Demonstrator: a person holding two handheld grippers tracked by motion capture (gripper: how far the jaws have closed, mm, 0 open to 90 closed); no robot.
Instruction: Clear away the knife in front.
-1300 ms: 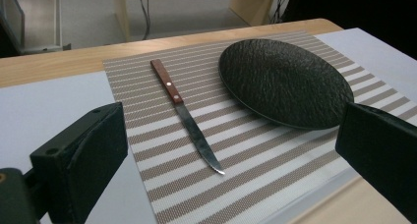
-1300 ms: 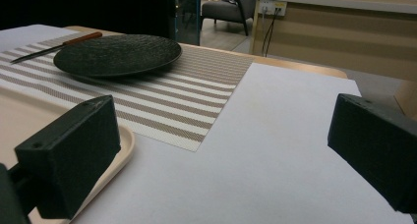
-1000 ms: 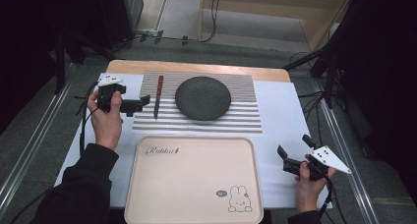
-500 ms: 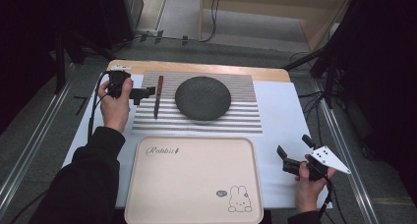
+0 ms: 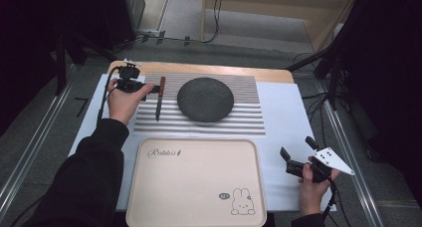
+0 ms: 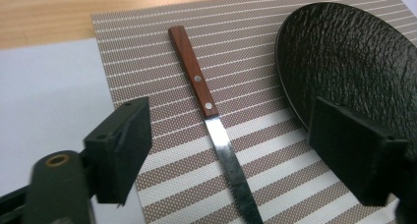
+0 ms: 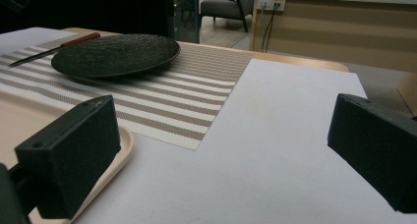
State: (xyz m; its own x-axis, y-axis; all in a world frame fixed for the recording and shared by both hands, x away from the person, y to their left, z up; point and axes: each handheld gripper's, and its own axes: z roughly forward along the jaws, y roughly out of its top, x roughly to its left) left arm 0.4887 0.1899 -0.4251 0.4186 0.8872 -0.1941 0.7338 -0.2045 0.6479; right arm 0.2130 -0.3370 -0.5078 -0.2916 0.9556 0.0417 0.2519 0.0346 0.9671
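Black left hand-held gripper [image 6: 226, 150] over knife [image 6: 211, 116]

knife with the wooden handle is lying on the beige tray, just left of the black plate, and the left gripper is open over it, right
Not quite. The knife lies on the striped placemat, not on the beige tray. The left gripper view shows it there, beside the black plate, between the open jaws of the left gripper.

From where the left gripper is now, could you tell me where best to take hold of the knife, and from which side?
Probably the wooden handle, from above, jaws closing across its narrow width. The knife lies flat on the striped mat, well left of the black plate, with room on both sides. The left gripper is open near the handle end; the blade is thin and serrated.
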